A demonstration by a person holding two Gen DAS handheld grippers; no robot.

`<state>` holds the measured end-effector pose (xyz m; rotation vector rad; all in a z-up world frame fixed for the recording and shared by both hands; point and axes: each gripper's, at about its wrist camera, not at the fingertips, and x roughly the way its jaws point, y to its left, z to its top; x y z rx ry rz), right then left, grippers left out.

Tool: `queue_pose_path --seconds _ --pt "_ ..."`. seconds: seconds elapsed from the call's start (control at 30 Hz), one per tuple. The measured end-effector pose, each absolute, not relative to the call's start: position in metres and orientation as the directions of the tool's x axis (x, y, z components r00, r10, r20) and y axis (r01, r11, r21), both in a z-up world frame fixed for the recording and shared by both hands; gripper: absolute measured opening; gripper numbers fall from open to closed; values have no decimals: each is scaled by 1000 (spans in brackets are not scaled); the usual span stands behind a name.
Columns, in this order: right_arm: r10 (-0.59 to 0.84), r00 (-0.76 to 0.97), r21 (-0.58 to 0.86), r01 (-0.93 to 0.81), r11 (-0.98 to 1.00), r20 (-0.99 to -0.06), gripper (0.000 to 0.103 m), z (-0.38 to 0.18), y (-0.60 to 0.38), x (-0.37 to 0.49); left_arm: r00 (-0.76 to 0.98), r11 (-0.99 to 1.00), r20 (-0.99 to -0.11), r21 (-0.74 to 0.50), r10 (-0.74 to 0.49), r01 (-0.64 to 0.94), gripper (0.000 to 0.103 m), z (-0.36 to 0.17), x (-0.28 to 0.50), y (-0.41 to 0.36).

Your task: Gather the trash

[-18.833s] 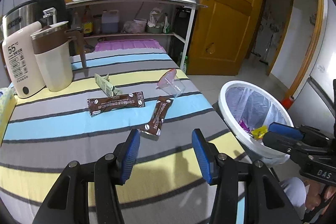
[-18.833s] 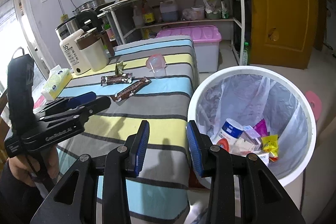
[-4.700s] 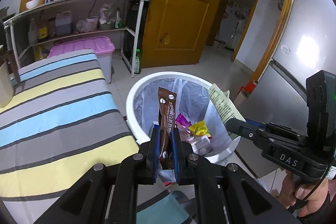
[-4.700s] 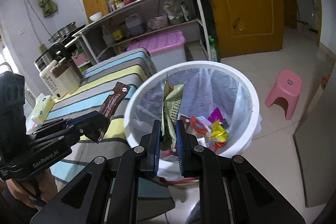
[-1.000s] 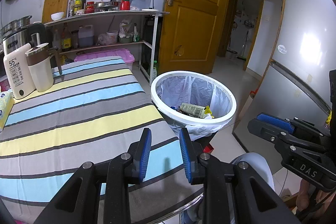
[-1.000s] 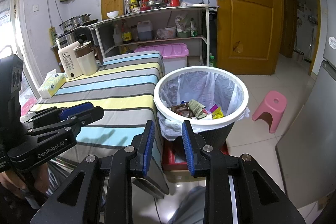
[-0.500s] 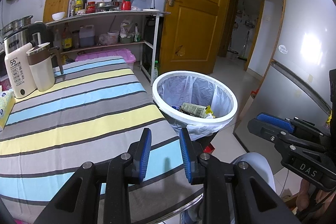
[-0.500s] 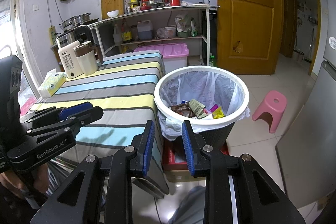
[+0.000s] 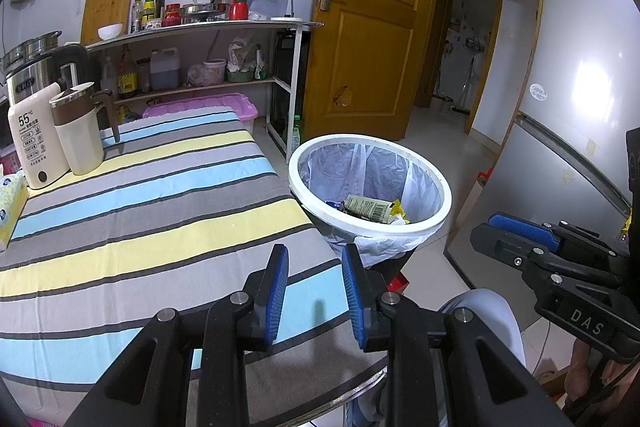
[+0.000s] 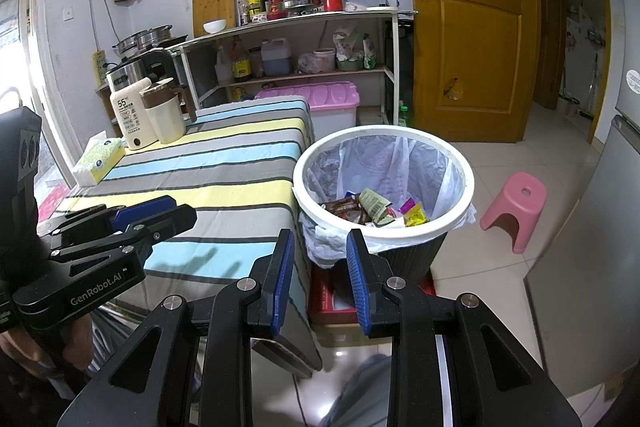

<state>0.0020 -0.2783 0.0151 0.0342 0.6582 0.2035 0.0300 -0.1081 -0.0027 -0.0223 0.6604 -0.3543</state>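
Both grippers, left gripper and right gripper, hover with jaws open and empty. Wrappers lie in the bin, centre frame. The striped tabletop shows no trash; collection looks finished, so no further pickup seems needed.

Left tongs parted, empty; right tongs likewise.

The left wrist view looks from over the striped-cloth counter toward the nearby white-rimmed bin. The right wrist view, beyond the counter's edge, faces the same bin; both share the metal kitchen shelf and the wooden door.
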Motion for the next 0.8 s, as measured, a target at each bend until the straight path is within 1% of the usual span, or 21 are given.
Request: queue_pose_path --seconds 0.53,0.8 --pt "198 772 95 -176 980 -604 28 15 -278 2 731 944 -604 -126 -318 306 27 -6 29 -110" --pt "199 771 97 -177 979 -605 28 15 -277 3 734 942 -602 -103 -314 319 27 -6 28 -116"
